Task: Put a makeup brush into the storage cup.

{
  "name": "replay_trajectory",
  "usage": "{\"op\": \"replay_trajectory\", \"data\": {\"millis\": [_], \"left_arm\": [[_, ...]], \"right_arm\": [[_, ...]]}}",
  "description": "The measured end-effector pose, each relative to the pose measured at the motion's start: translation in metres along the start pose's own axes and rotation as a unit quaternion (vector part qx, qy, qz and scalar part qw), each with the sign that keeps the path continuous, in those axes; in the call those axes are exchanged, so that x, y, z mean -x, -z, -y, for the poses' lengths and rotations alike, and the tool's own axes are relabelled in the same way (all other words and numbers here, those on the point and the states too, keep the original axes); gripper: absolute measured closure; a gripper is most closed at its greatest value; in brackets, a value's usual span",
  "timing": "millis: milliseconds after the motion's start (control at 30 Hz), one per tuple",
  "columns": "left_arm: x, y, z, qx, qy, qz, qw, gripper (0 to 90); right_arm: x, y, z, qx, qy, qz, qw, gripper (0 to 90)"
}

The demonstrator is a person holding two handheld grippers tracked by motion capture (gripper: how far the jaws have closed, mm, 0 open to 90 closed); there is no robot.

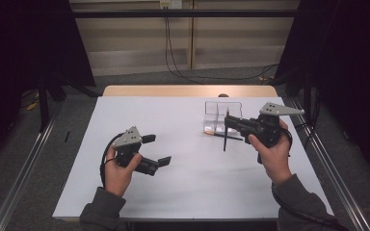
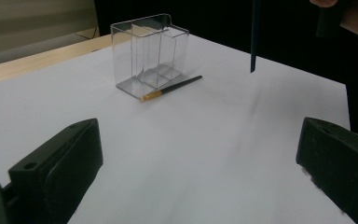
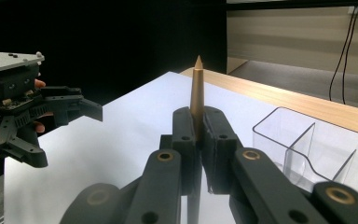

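My right tongs [image 3: 196,140] pinch a thin dark pencil [image 3: 197,88] upright. My left tongs [image 2: 191,177] wait wide apart. Next I drop it into the clear plastic box [image 1: 221,115].

Bare table [image 1: 183,178] lies open between both hands; the clear organizer [image 1: 217,115] and loose brush [image 1: 224,136] seemingly crowd the far right.

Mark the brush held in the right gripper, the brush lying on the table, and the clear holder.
held brush [image 3: 197,88], right gripper view, gold ferrule.
lying brush [image 2: 172,87], left gripper view, mid-handle.
clear holder [image 2: 121,56], left gripper view, front wall.
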State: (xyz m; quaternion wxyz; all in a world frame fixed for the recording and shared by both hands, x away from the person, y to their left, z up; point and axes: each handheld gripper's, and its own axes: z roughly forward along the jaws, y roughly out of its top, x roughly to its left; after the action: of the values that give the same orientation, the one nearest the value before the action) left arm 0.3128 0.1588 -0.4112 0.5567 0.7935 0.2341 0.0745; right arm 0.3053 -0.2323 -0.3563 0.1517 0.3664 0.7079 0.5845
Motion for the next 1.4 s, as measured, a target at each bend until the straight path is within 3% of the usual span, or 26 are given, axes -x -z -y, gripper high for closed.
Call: {"op": "replay_trajectory", "data": {"millis": [567, 933, 1400], "left_arm": [[-0.01, 0.023, 0.014, -0.016, -0.009, -0.027, 0.9995, 0.6], [-0.017, 0.041, 0.028, -0.024, -0.001, -0.05, 0.9985, 0.7], [-0.021, 0.057, 0.041, -0.032, 0.002, -0.062, 0.9975, 1.0]], "right_arm": [[0.007, 0.005, 0.001, 0.002, -0.001, 0.005, 1.0, 84.4], [0.008, 0.006, 0.002, -0.002, 0.001, 0.01, 1.0, 84.4], [0.014, 0.006, 0.003, -0.004, 0.004, 0.013, 0.9999, 84.4]]}}
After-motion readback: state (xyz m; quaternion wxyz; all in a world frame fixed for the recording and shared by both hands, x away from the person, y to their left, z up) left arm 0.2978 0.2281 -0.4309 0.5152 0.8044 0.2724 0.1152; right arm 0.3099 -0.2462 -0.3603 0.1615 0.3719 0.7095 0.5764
